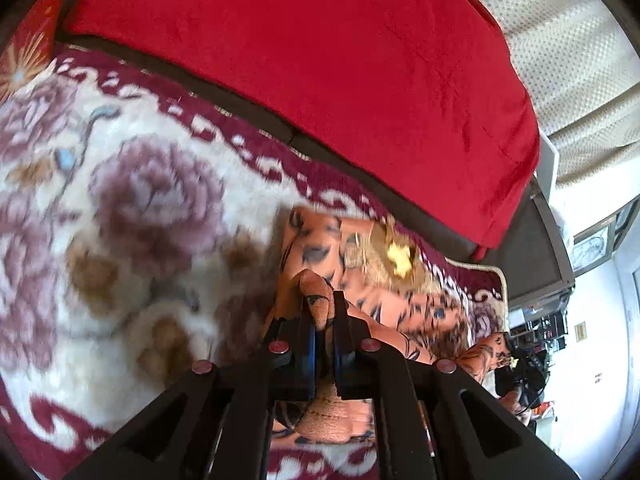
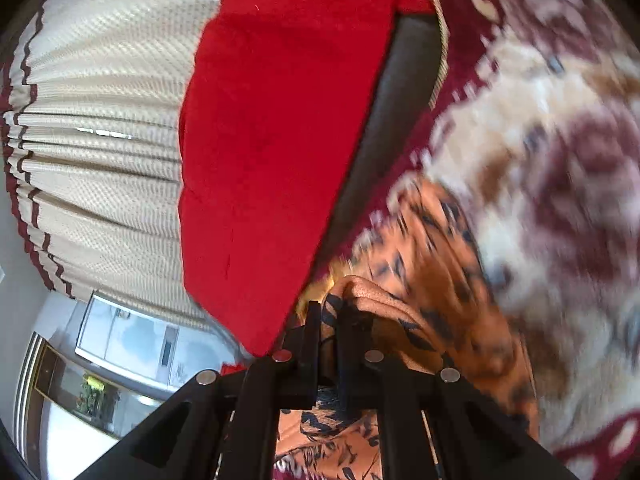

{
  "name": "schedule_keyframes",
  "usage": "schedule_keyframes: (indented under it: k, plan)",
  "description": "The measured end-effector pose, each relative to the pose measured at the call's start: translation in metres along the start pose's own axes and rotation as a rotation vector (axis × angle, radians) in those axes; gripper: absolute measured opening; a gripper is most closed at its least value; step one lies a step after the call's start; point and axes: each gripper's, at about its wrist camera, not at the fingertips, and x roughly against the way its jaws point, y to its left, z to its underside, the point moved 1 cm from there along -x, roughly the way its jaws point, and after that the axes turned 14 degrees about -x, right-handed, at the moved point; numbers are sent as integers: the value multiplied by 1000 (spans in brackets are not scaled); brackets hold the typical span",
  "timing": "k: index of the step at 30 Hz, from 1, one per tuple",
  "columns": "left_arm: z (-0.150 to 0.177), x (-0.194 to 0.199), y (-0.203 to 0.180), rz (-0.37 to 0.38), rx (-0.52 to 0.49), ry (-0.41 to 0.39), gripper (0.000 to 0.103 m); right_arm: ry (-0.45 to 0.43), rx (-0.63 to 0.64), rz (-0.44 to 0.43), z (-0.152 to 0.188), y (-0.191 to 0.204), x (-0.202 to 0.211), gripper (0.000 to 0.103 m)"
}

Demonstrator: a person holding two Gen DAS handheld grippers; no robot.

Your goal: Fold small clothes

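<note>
Orange printed garment point(image 1: 384, 280) on floral blanket point(image 1: 120, 200), left claw point(image 1: 324, 308) and right claw point(image 2: 329, 316) each clamped on its fabric

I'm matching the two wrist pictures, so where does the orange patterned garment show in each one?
Left wrist: the orange patterned garment lies lower centre-right on the floral blanket, a fold pinched in the left tongs.
Right wrist: the garment sits lower centre-right, a fold pinched in the right tongs.
Shared landmark: the red cushion, behind the garment in both.
</note>
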Motion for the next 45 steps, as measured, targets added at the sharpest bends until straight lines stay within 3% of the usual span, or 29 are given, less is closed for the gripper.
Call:
schedule_keyframes:
  k: [6,10,12,14,17,20,23,26,28,30,32,34,36,38,39,43,44,45]
  plan:
    - [-30,-39,24,-37,121,-34,9,-89,-69,-16,-56,7,-40,9]
    - [-27,-48,36,-84,157,-88,27,-111,-185,9,-79,-20,-66,12]
    - [-23,-31,33,-99,127,-179,42,-95,-234,22,-90,-29,-72,13]
    - [-16,-1,24,-150,96,-338,66,-110,-237,-9,-94,-29,-67,16]
    - [1,41,6,-263,33,-552,79,-117,-81,22,-81,-2,-58,22]
    - [12,37,-12,-265,-47,-497,80,-108,142,76,-48,40,-56,22]
    - [26,3,-32,-192,-120,-358,80,49,343,138,3,69,-81,21]
    - [41,-35,-47,-153,-198,-206,80,196,472,254,58,73,-127,21]
    - [47,-46,-48,-161,-212,-171,80,256,495,341,78,65,-151,21]
    - [52,-55,-44,-219,-232,-127,80,302,499,409,92,54,-172,21]
    - [56,-68,-29,-299,-247,-38,80,295,511,442,95,50,-182,22]
    - [63,-88,-9,-298,-205,83,85,309,470,446,89,44,-189,22]
    - [66,-84,2,-239,-155,63,86,346,433,442,83,41,-190,20]
    - [65,-75,-2,-256,-198,46,85,383,359,409,66,43,-182,20]
    - [65,-69,-4,-283,-213,20,85,358,331,394,56,42,-175,20]
    - [58,-45,-7,-242,-155,-108,85,132,304,421,1,40,-124,22]
    - [56,-42,-5,-251,-132,-127,85,84,296,434,-9,39,-115,27]
    - [55,-43,-5,-259,-119,-127,85,6,311,475,-21,38,-104,46]
